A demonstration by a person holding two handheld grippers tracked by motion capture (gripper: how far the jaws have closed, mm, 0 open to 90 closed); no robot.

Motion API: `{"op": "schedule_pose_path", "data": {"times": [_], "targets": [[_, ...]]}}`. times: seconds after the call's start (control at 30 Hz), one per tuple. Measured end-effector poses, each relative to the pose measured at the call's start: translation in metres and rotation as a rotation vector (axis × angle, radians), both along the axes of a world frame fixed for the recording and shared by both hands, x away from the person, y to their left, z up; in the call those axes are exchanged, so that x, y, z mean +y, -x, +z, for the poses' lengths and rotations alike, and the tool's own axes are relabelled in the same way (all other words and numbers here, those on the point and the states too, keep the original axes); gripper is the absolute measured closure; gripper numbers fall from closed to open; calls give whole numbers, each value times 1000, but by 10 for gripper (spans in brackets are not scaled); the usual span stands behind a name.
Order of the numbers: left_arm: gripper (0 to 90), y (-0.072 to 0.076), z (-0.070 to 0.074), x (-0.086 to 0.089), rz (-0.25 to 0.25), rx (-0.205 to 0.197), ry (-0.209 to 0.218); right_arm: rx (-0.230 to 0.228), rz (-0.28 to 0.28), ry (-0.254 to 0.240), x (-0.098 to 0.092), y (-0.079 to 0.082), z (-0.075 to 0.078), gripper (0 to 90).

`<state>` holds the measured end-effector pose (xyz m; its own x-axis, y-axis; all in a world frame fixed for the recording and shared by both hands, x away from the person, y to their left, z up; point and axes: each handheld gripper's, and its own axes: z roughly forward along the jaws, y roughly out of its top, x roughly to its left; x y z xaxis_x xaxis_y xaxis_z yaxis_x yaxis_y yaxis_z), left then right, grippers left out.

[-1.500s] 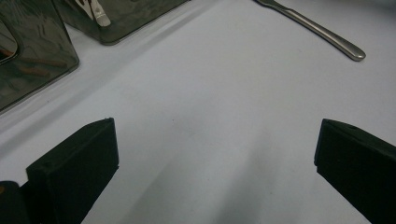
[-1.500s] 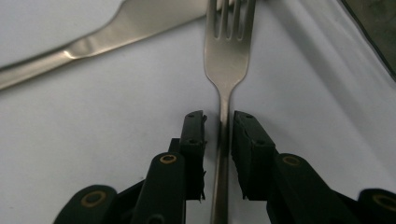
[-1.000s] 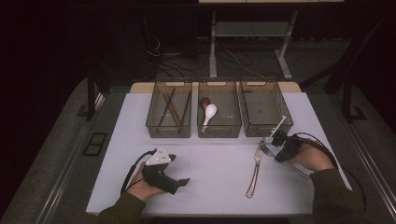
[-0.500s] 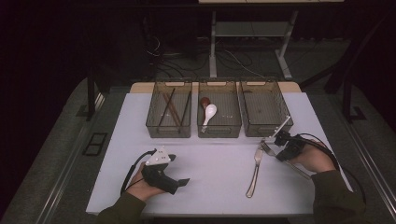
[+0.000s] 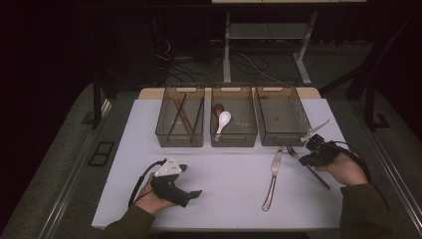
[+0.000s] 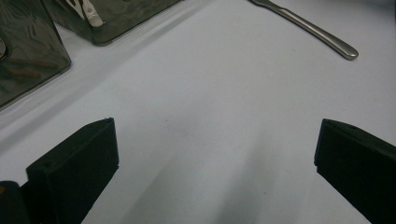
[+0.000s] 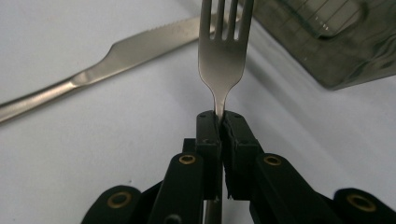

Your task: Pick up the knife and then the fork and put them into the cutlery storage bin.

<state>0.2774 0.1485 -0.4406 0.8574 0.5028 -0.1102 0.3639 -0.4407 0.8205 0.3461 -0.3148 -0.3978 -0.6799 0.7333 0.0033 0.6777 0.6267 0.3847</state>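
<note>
Right gripper view: tool (image 7: 219,119) level, on fork (image 7: 224,56).

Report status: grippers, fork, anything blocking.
Right gripper shut on fork. Left gripper open, idle on table. Knife beside fork; path to empty bin clear.

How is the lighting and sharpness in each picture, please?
High view: the white table is lit, the surroundings dark. Right gripper view: the fork in the right tongs is sharp, the knife softer. Left gripper view: the left tongs cast soft shadows, and the bins look blurred.
</note>
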Motion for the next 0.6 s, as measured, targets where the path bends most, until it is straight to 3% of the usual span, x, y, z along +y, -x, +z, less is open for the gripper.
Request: {"op": "schedule_pose_path", "data": {"times": [0.27,0.6], "targets": [[0,0,0,0,-2,1,-2,-72,-18,-143,-10,3,8,855],[0,0,0,0,-4,-1,4,-166,-67,-250,-21,7,13,855]]}}
